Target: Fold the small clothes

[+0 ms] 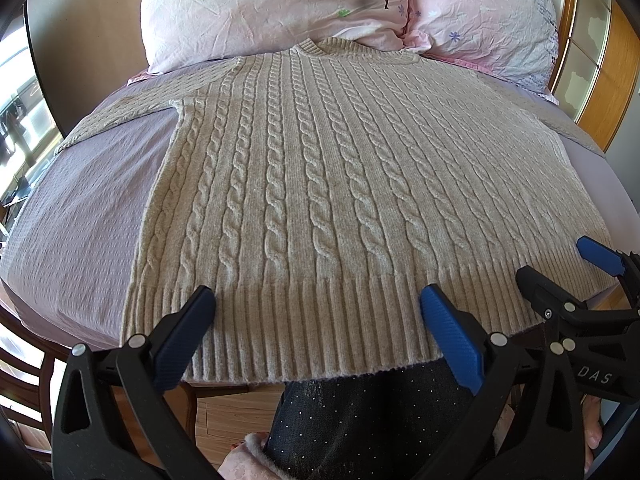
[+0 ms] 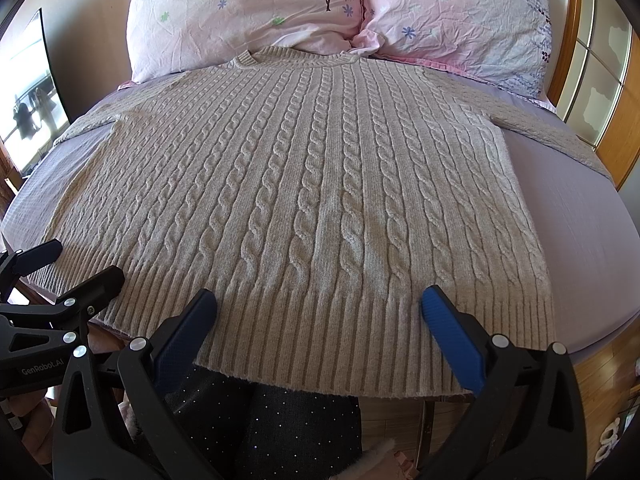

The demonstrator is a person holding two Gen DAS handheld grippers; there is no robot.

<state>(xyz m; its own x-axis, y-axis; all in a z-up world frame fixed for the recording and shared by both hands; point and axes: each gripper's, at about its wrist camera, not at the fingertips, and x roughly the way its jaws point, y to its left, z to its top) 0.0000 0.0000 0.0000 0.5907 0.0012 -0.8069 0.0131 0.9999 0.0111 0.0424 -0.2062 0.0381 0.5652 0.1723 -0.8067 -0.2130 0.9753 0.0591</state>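
A beige cable-knit sweater [image 1: 320, 184] lies flat on the bed, collar far, ribbed hem near and hanging slightly over the near edge. It also shows in the right wrist view [image 2: 312, 200]. Both sleeves spread out sideways. My left gripper [image 1: 318, 300] is open and empty, over the hem left of its middle. My right gripper [image 2: 318, 300] is open and empty, over the hem right of its middle. The right gripper [image 1: 560, 264] shows at the right of the left wrist view, the left gripper [image 2: 84, 262] at the left of the right wrist view.
The bed has a lilac sheet [image 1: 80, 216]. Two pink floral pillows [image 1: 272, 8] [image 2: 460, 16] lie beyond the collar. A wooden headboard or frame [image 2: 624, 128] stands at the right. The person's dark dotted trousers [image 1: 360, 424] and wooden floor are below the hem.
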